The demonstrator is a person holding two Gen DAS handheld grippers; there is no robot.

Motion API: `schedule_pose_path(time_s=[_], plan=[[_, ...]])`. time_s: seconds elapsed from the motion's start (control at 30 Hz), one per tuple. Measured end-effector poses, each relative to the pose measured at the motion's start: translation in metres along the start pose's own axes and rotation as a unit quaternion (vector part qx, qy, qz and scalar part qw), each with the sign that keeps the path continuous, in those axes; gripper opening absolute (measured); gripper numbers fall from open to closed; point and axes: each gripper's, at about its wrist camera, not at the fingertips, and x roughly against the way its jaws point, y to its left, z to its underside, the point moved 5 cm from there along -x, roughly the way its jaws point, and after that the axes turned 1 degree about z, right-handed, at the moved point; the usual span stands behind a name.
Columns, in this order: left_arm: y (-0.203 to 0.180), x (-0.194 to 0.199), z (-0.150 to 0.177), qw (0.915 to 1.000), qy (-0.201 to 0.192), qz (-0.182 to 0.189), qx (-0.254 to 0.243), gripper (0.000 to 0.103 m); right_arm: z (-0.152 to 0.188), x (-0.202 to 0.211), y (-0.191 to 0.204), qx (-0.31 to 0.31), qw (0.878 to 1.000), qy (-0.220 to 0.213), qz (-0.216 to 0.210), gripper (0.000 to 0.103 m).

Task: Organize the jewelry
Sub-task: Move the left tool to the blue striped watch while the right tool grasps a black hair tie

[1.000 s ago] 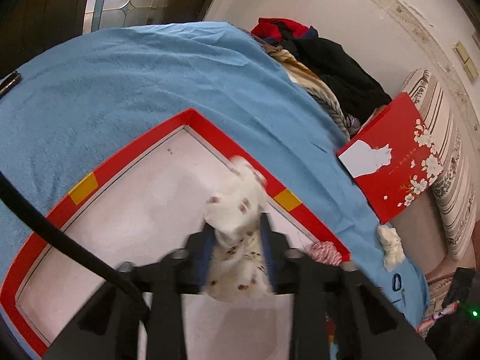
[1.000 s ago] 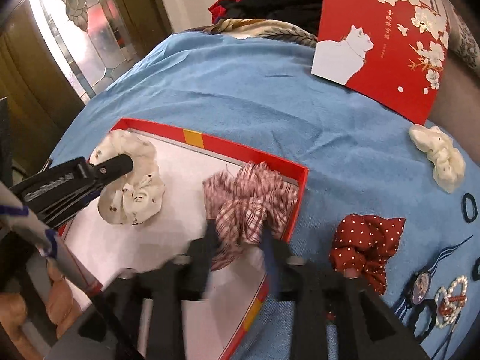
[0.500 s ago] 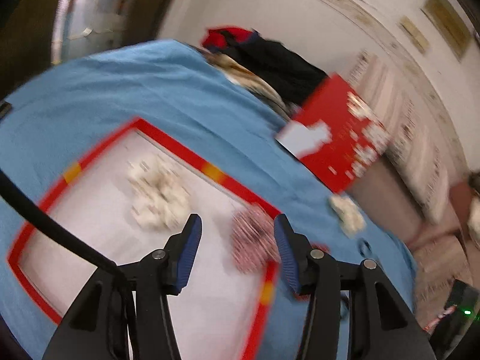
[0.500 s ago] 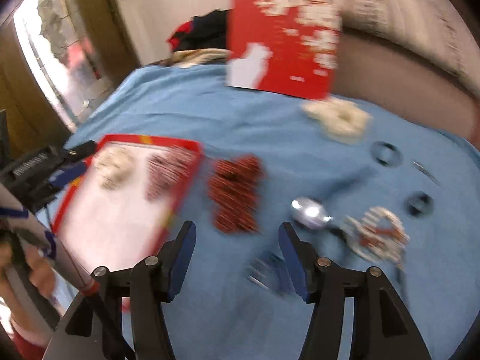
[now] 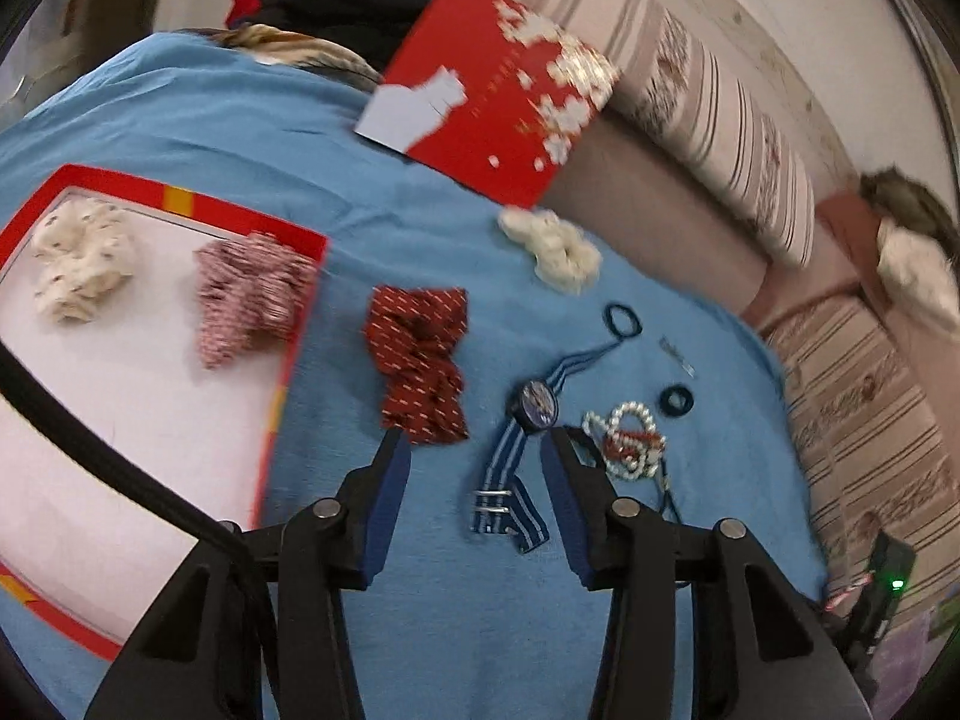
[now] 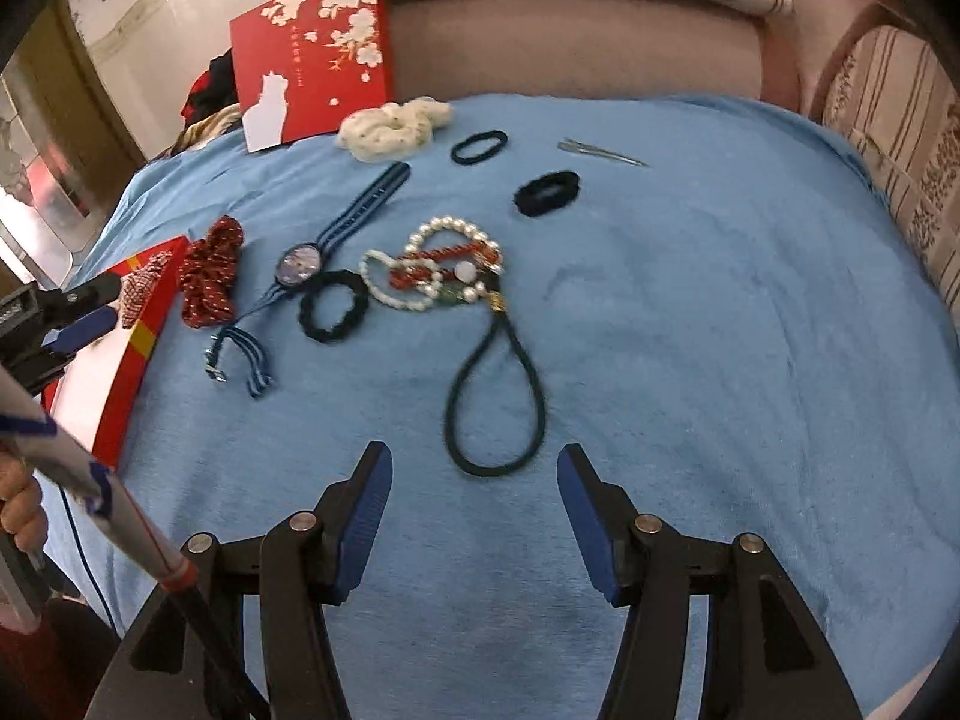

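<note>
Both claws (image 5: 474,456) (image 6: 474,471) agape, empty

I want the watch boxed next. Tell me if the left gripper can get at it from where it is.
Probably yes. The left gripper is open, and the blue striped-strap watch lies flat on the blue cloth just ahead of its fingertips. Nothing covers it; the red dotted scrunchie and pearl beads sit close on either side.
</note>
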Motion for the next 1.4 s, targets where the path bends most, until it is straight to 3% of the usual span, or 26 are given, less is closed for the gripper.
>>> schedule_pose_path(time_s=[0.27, 0.5, 0.67, 0.77, 1.0, 1.07, 1.2, 1.4], plan=[[-0.01, -0.021, -0.002, 0.9986, 0.016, -0.032, -0.038, 0.044, 0.004, -0.019, -0.011, 0.009, 1.0, 0.0, 0.014, 0.062], [-0.019, -0.036, -0.011, 0.9986, 0.028, -0.011, -0.043, 0.044, -0.004, -0.024, -0.005, 0.003, 1.0, -0.018, -0.005, 0.062], [-0.026, -0.059, -0.013, 0.9976, 0.043, -0.015, -0.053, 0.044, -0.016, -0.036, 0.017, 0.016, 0.999, -0.015, -0.038, 0.061], [-0.024, -0.066, -0.015, 0.9978, 0.048, -0.016, -0.042, 0.044, -0.024, -0.048, 0.032, 0.018, 0.998, -0.008, -0.062, 0.055], [-0.018, -0.066, -0.027, 0.9987, 0.043, -0.004, -0.028, 0.044, -0.051, -0.087, 0.057, -0.016, 0.994, 0.011, -0.108, 0.053], [-0.014, -0.069, -0.03, 0.9988, 0.046, 0.001, -0.017, 0.044, -0.055, -0.1, 0.064, -0.019, 0.995, 0.017, -0.097, 0.047], [-0.011, -0.078, -0.034, 0.9988, 0.048, -0.001, -0.012, 0.044, -0.058, -0.103, 0.072, 0.019, 0.998, 0.003, -0.054, 0.019], [-0.033, -0.094, -0.024, 0.9953, 0.063, -0.01, -0.072, 0.044, -0.036, -0.085, 0.054, 0.037, 0.998, 0.019, -0.052, 0.014]])
